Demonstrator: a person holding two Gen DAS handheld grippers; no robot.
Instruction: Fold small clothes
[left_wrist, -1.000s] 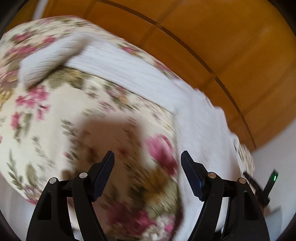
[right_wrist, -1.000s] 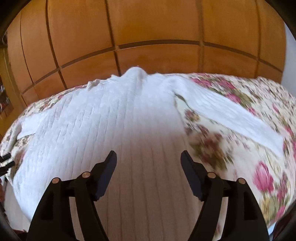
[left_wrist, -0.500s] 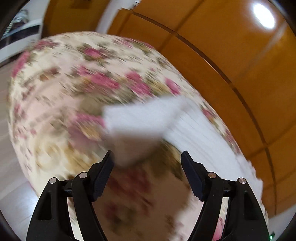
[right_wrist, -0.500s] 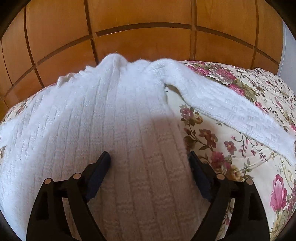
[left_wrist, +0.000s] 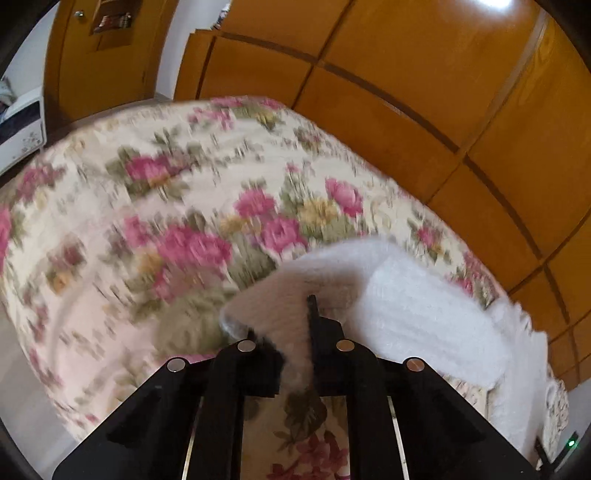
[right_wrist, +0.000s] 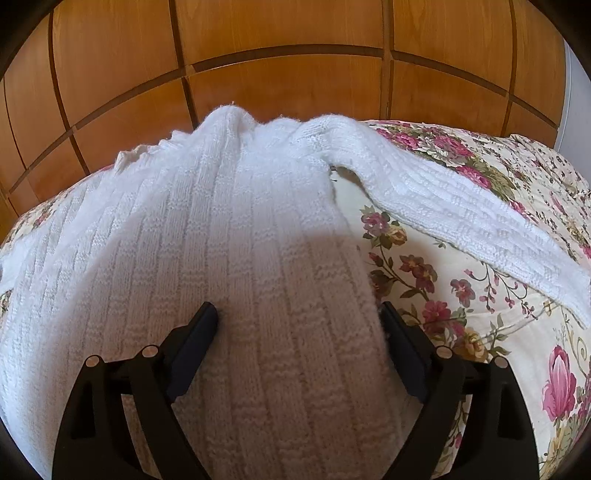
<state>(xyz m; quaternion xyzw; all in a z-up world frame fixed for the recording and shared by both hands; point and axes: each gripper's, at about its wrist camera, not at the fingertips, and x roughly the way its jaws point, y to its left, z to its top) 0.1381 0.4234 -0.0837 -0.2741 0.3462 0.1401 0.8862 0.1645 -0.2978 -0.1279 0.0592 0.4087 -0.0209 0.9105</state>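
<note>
— What's on the bed?

— A white knitted sweater (right_wrist: 229, 236), spread flat on the flowered bedspread (right_wrist: 480, 332). Its body lies toward the wooden wardrobe doors (right_wrist: 288, 44), and one sleeve (right_wrist: 454, 218) stretches off to the right across the flowers.

— And the right gripper (right_wrist: 299, 325)?

— Its jaws stand wide apart, low over the sweater's body near the right edge. One finger rests on the knit; the other sits right at the edge, where the knit meets the bedspread. Nothing is pinched between them.

— The left one?

— The left gripper (left_wrist: 295, 339) has its jaws drawn close together, clamped on the end of the other sleeve (left_wrist: 317, 273). The cuff is bunched between the fingers and lifted a little off the bedspread (left_wrist: 147, 206), folding back on itself. The rest of that sleeve runs away to the right toward the sweater's body. That view is blurred, so I can't make out the knit pattern there.

— Anything else around?

— A wooden door (left_wrist: 99, 55) beyond the far corner of the bed, and a white cabinet (left_wrist: 20, 129) at the left edge. A small green light (left_wrist: 571, 442) glows at the lower right; I can't tell what it belongs to.
</note>
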